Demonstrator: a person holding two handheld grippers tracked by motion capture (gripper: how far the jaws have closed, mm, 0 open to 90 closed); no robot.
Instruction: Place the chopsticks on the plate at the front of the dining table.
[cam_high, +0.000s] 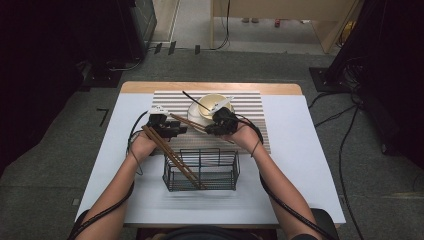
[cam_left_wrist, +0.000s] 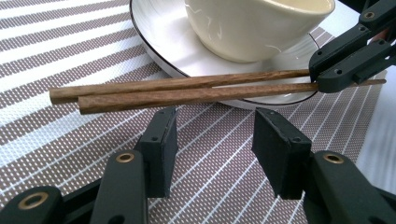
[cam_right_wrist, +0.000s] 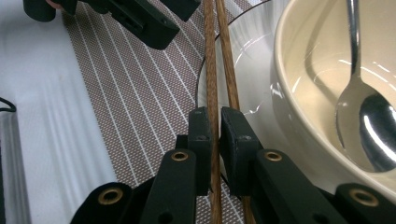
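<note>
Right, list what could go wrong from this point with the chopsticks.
1. The right gripper clamps the chopsticks near one end, so the long free ends could sag or swing.
2. In the right gripper view one stick sits between the pads and the other partly outside, so it might slip out.
3. They pass just over the plate beside the bowl; a swing could knock them.

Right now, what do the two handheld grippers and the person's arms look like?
Left gripper and right gripper are matte black, each with two flat rectangular pads and brass-coloured rivets. Black cables trail along bare forearms; a dark band circles the right wrist.
</note>
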